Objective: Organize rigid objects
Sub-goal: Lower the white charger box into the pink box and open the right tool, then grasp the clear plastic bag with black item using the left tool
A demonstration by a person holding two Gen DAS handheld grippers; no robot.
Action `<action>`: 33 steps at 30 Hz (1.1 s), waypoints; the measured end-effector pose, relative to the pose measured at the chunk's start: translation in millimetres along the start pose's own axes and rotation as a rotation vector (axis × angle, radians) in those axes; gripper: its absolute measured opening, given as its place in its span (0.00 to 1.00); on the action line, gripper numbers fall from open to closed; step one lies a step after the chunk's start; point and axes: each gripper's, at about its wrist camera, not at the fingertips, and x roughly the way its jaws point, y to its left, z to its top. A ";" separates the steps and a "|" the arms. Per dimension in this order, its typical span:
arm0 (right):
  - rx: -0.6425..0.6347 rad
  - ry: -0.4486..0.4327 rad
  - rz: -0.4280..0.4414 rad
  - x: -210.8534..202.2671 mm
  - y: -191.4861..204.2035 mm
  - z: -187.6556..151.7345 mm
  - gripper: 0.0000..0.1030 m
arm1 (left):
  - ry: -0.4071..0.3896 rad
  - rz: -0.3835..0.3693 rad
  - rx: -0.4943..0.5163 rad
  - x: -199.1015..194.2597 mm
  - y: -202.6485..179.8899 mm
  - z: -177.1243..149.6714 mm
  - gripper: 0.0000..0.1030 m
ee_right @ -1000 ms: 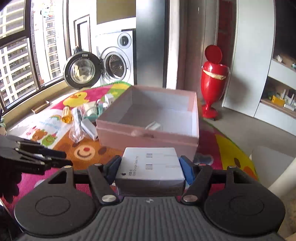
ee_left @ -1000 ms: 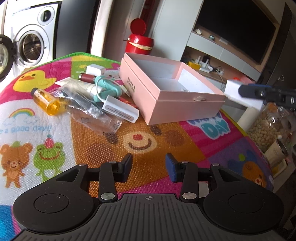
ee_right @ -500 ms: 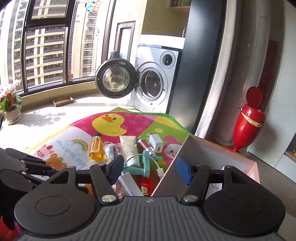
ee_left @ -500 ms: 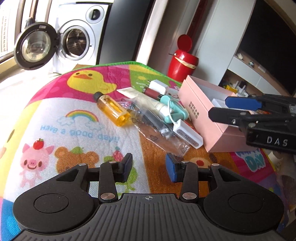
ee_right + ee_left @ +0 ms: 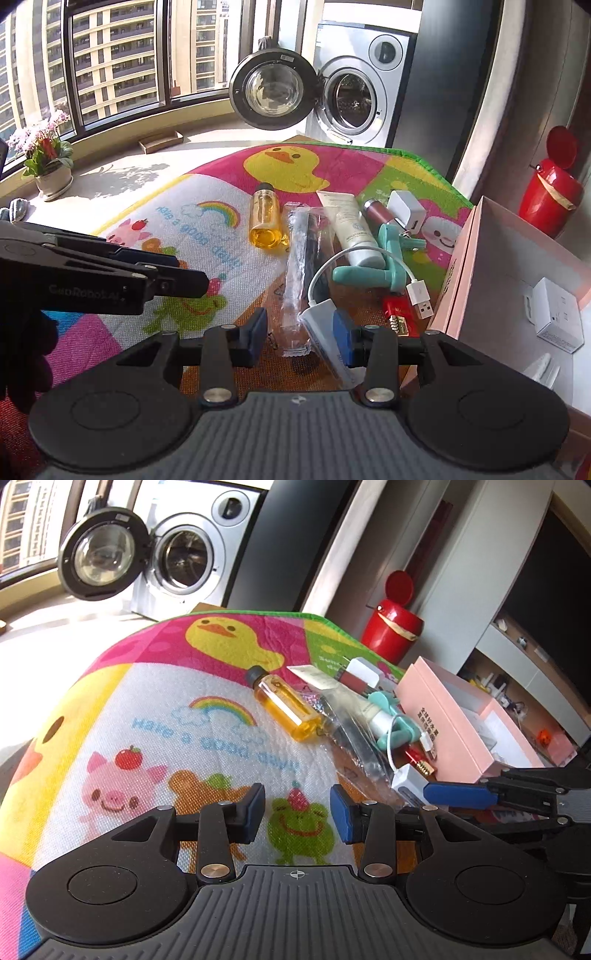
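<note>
From the left wrist view, the left gripper (image 5: 297, 814) is spread with nothing between its fingers, hovering over the cartoon mat (image 5: 155, 716). The clutter lies ahead and to its right: an amber bottle (image 5: 286, 707), a clear plastic sleeve (image 5: 351, 734), a teal cable holder (image 5: 391, 720) and a white adapter (image 5: 408, 788). The pink box (image 5: 443, 723) sits further right still. The right gripper (image 5: 491, 794) comes in from the right edge, low beside the box's near corner, much nearer to the adapter than the left one is.

From the right wrist view, the right gripper (image 5: 299, 338) is likewise spread and holds nothing. The white adapter (image 5: 325, 332) lies right between its fingers, hard against the right pad, its long axis running roughly along the fingers, cable trailing ahead. The plastic sleeve (image 5: 295, 273) lies just left of it, parallel. The likely next move is a straight close on the adapter, minding the sleeve. To the right, the pink box (image 5: 465, 266) stands open, with a white carton (image 5: 557, 314) already inside. The left gripper (image 5: 159, 273) hovers well off to the left.
</note>
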 end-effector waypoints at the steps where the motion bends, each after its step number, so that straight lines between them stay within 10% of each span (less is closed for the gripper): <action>1: 0.021 0.024 0.036 -2.4 -0.7 -5.4 0.27 | 0.003 -0.006 0.002 2.1 -2.5 1.1 0.42; 10: -0.009 -0.005 -0.070 -24.1 6.7 -56.7 0.28 | 0.025 -0.031 -0.002 54.9 -38.6 32.6 0.42; 18: -0.013 -0.047 -0.123 -38.7 5.1 -72.6 0.49 | -0.018 0.083 0.075 93.4 -60.5 47.8 0.42; 33: -0.164 -0.119 -0.253 10.1 13.7 -26.6 0.43 | 0.050 0.028 0.259 31.7 -33.6 12.0 0.33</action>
